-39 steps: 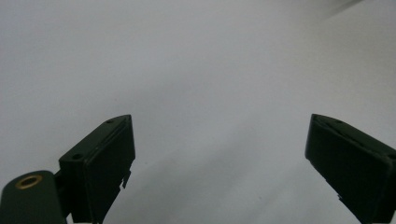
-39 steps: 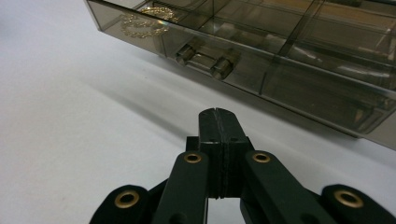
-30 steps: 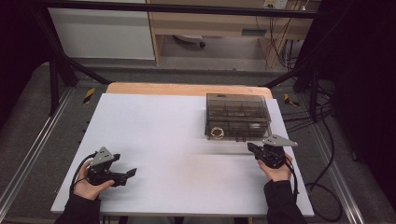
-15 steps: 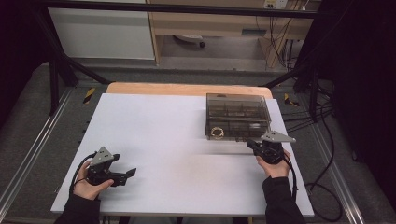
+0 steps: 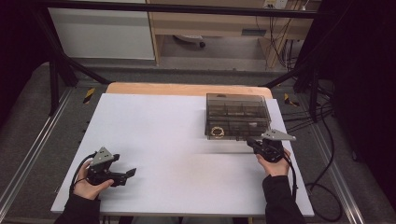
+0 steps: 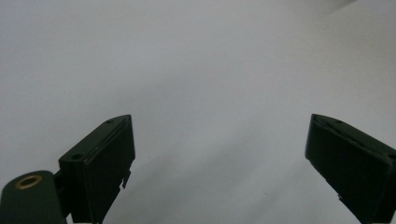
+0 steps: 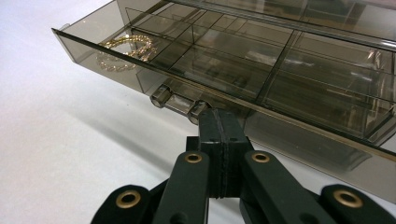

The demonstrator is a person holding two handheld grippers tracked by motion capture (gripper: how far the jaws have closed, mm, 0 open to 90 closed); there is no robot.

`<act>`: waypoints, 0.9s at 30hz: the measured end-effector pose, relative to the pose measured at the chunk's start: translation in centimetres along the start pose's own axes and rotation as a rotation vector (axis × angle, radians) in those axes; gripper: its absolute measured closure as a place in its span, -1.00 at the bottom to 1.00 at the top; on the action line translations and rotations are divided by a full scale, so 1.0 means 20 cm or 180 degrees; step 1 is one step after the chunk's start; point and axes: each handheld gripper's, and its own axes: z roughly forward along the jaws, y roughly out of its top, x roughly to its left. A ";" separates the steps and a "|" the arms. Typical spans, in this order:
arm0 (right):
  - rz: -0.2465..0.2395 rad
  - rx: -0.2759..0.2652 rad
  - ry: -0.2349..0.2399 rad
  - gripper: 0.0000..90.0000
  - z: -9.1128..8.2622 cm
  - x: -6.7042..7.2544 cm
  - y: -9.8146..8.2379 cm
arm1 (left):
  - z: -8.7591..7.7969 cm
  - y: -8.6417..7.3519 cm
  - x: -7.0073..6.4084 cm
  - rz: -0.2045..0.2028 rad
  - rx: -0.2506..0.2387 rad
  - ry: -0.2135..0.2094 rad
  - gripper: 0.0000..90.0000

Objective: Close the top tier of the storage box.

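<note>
A smoky clear organiser box [image 5: 238, 109] stands at the table's back right. Its drawer [image 7: 219, 65] is pulled out a little, and a gold bracelet [image 5: 216, 131] [image 7: 122, 50] lies in the drawer's front left compartment. My right gripper [image 5: 251, 141] [image 7: 219, 121] is shut, its pressed-together tips right at the drawer's clear handle [image 7: 180, 101], beside one of its posts. Nothing shows between the jaws. My left gripper [image 5: 123, 166] [image 6: 219, 154] rests open near the table's front left, over bare white surface.
The white table top [image 5: 163, 130] has a wooden strip [image 5: 187, 88] along its far edge. Metal frame rails run down both sides, and cables [image 5: 322, 186] lie on the floor at the right. A cabinet stands behind the table.
My right gripper has edged slightly toward the box's front. The left gripper and the box have stayed where they were.
</note>
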 end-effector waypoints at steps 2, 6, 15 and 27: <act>0.0006 -0.0009 -0.0005 1.00 0.00 0.00 0.00 | 0.00 0.00 0.00 0.0002 -0.0002 0.0000 -0.82; 0.0019 -0.0005 -0.0007 1.00 0.01 -0.01 0.00 | 0.00 0.00 0.00 -0.0003 0.0001 0.0000 -0.82; 0.0059 -0.0011 -0.0007 1.00 0.03 -0.03 0.01 | 0.00 0.00 0.00 0.0003 0.0007 0.0001 -0.82; 0.0097 -0.0008 -0.0043 1.00 0.07 -0.04 0.03 | 0.00 0.00 0.00 0.0003 0.0006 0.0001 -0.82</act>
